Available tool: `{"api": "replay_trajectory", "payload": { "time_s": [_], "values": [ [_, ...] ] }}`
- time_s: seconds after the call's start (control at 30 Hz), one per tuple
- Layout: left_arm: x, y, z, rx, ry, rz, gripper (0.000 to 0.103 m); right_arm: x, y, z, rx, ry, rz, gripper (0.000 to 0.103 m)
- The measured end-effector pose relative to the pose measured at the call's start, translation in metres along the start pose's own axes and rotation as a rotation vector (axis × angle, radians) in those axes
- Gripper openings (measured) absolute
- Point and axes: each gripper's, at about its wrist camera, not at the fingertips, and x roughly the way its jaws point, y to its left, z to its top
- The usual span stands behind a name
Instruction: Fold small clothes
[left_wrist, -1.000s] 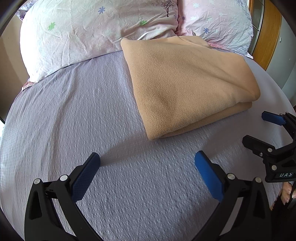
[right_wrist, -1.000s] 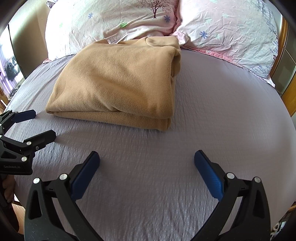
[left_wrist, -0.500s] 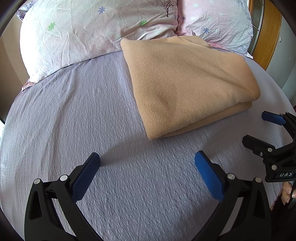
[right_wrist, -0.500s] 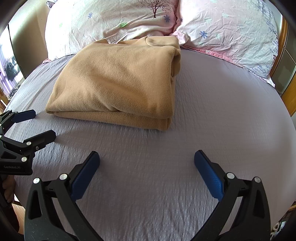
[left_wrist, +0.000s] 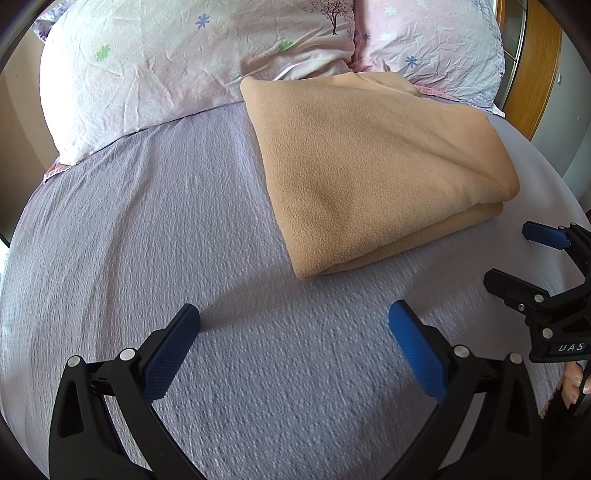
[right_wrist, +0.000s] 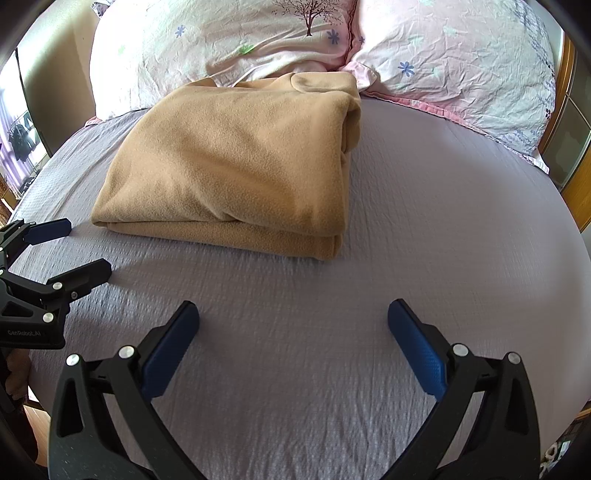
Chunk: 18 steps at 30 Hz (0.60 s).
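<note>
A tan fleece garment (left_wrist: 373, 170) lies folded into a thick rectangle on the lilac bedsheet (left_wrist: 147, 229), its far end against the pillows. It also shows in the right wrist view (right_wrist: 240, 166). My left gripper (left_wrist: 293, 325) is open and empty, hovering over bare sheet just short of the garment's near left corner. My right gripper (right_wrist: 293, 321) is open and empty over the sheet in front of the garment's near edge. Each gripper shows in the other's view: the right one (left_wrist: 517, 254) at the right edge, the left one (right_wrist: 77, 247) at the left edge, both open.
Two floral pillows (right_wrist: 258, 40) (right_wrist: 461, 62) lie along the head of the bed. A wooden headboard or frame (left_wrist: 532, 66) stands at the far right. The bed's right edge (right_wrist: 576, 236) curves down beside wood furniture. A wall is at the far left.
</note>
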Motion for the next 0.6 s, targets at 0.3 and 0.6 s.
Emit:
{"api": "replay_trajectory", "payload": {
  "time_s": [0.3,0.6],
  "values": [
    [-0.0007,0.0001,0.0007,0.002,-0.005,0.0,0.102,0.0001,-0.0001,0.0,-0.002,-0.001,0.001,0.101],
    [-0.0005,-0.0005,0.0006,0.002,-0.004,0.0,0.102,0.0001,0.0004,0.0002,0.0,0.0,0.0,0.101]
  ]
}}
